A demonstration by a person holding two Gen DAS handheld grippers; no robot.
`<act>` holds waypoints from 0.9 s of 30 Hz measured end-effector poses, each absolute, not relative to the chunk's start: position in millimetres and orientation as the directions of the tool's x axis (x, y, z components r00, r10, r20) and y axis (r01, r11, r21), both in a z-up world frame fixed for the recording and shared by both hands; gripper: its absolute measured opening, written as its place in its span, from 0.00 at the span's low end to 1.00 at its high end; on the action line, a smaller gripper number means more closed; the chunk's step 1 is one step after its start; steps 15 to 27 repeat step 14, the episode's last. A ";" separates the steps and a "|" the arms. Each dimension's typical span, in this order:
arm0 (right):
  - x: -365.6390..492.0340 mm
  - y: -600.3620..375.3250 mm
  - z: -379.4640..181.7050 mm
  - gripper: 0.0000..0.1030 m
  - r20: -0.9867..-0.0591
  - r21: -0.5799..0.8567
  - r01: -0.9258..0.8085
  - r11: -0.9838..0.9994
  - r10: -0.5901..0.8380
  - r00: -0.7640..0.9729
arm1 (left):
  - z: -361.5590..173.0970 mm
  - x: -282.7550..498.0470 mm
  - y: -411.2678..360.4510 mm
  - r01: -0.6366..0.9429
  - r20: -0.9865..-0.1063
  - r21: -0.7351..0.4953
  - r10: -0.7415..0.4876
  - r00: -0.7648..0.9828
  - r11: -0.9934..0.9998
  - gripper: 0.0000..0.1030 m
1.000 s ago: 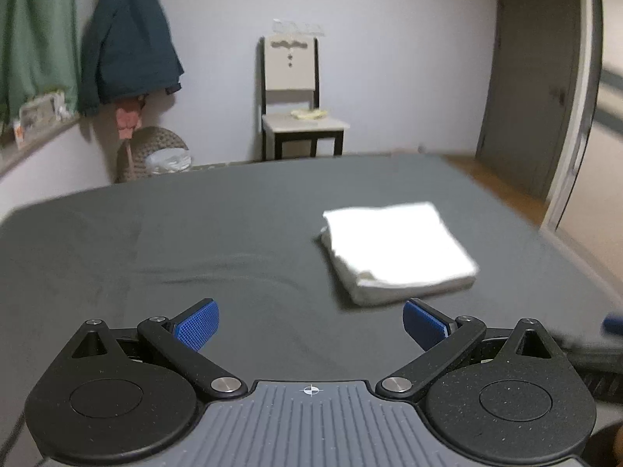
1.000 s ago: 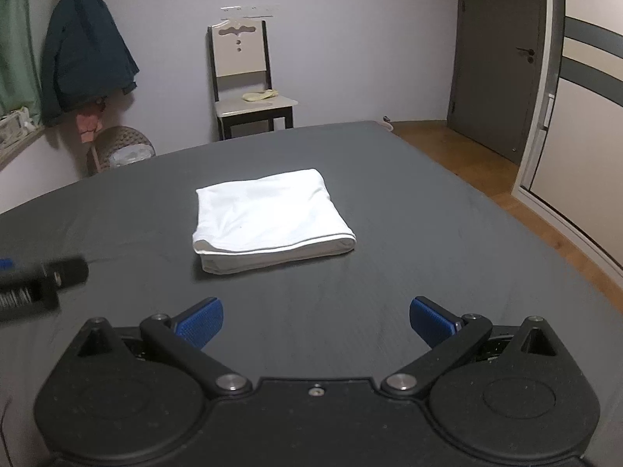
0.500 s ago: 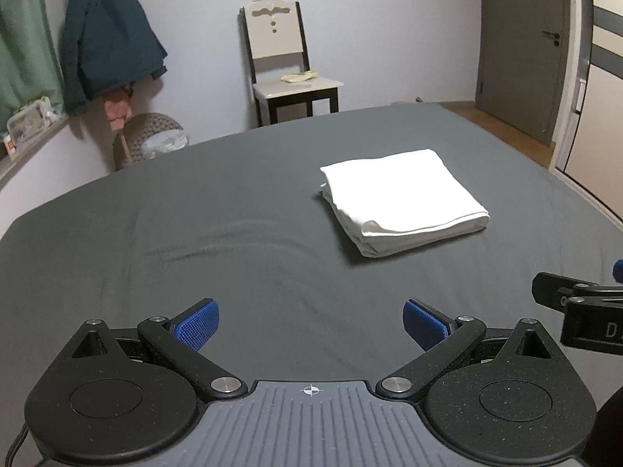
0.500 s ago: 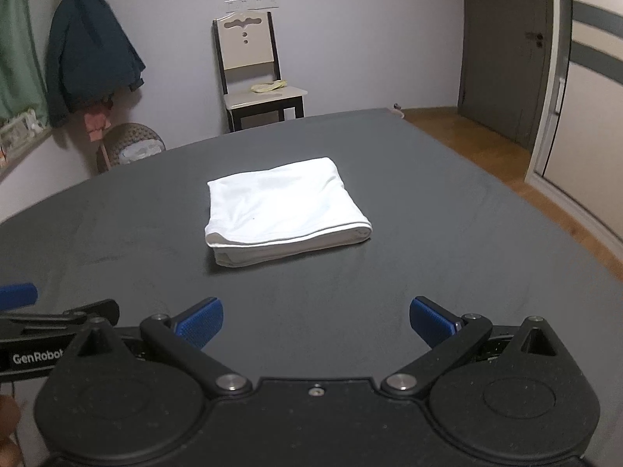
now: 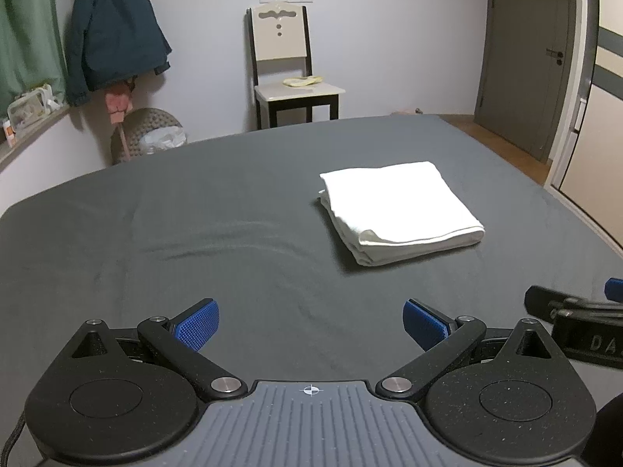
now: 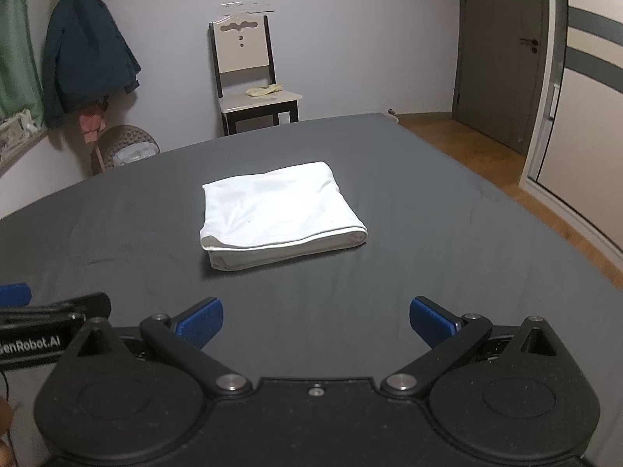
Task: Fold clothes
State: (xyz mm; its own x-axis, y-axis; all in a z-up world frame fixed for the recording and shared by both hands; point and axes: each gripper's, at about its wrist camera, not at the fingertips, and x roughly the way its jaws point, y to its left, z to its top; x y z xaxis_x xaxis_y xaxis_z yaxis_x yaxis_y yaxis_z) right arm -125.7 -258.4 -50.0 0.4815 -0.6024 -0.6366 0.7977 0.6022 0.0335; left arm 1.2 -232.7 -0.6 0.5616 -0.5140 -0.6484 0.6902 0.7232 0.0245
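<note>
A dark grey bed [image 5: 194, 233] fills the space ahead of both claws, its sheet lightly creased ahead of the left claw. Beyond the bed's far edge a cream chair [image 5: 286, 74] stands against the wall, with a dark jacket [image 5: 113, 35] hanging to its left. A folded white garment [image 6: 278, 214] lies flat on the bed, ahead of the right claw [image 6: 316, 321] and slightly to its left, and ahead and to the right of the left claw [image 5: 310, 325]. Both claws hang low over the near part of the bed, side by side, each with its blue pads [image 5: 196, 325] spread wide, gripping nothing, well apart from the garment.
</note>
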 end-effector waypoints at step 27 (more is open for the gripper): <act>-121.8 -254.6 -50.0 1.00 -0.632 0.000 0.792 0.610 -0.614 0.473 | -1.6 2.9 -234.0 0.698 -0.645 0.006 -0.530 0.550 0.716 0.98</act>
